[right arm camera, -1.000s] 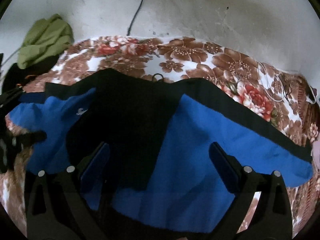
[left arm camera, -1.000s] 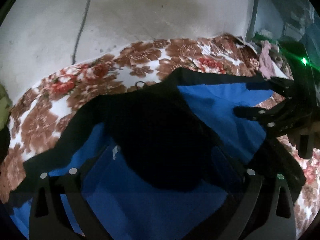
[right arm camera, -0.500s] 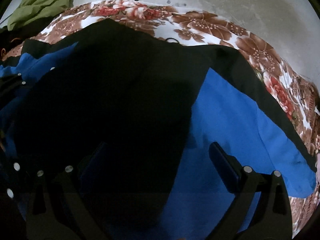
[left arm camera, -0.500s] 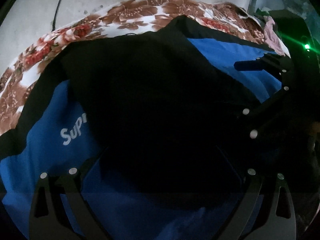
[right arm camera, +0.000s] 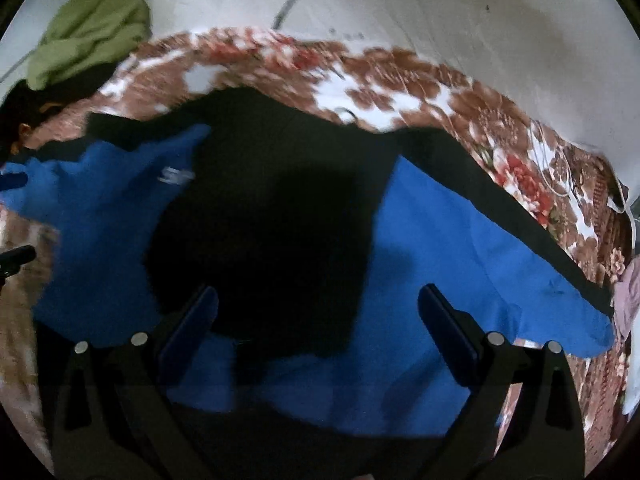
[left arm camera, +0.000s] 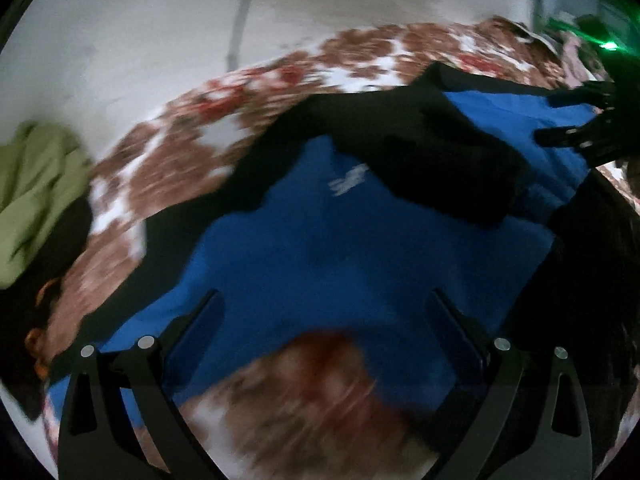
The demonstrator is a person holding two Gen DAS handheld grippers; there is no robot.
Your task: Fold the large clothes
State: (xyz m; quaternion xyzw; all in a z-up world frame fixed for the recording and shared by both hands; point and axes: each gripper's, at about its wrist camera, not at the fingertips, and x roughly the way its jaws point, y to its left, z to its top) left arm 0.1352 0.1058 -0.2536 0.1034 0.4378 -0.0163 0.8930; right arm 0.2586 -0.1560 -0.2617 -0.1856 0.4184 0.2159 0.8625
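Observation:
A large blue and black jacket point(left arm camera: 320, 248) lies spread on a floral bedsheet point(left arm camera: 192, 148); a black panel or hood point(left arm camera: 432, 160) lies over its upper middle, and white lettering point(left arm camera: 348, 180) shows on the blue. My left gripper point(left arm camera: 326, 320) is open and empty above the jacket's near blue edge. My right gripper point(right arm camera: 318, 312) is open and empty above the black middle point(right arm camera: 272, 216) of the jacket point(right arm camera: 440, 248). The right gripper also shows at the right edge of the left wrist view point(left arm camera: 580, 120). Both views are motion-blurred.
A green garment point(left arm camera: 36, 188) lies at the bed's left, also in the right wrist view point(right arm camera: 88, 28). A pale wall point(right arm camera: 440, 12) with a cable stands behind the bed. Pink cloth point(right arm camera: 626, 292) lies at the right edge. A white cord point(right arm camera: 560, 172) lies on the sheet point(right arm camera: 400, 84).
Both grippers have pulled back from the jacket after moving in close half a second ago. The left view has swung left, and bare sheet now shows between its fingers.

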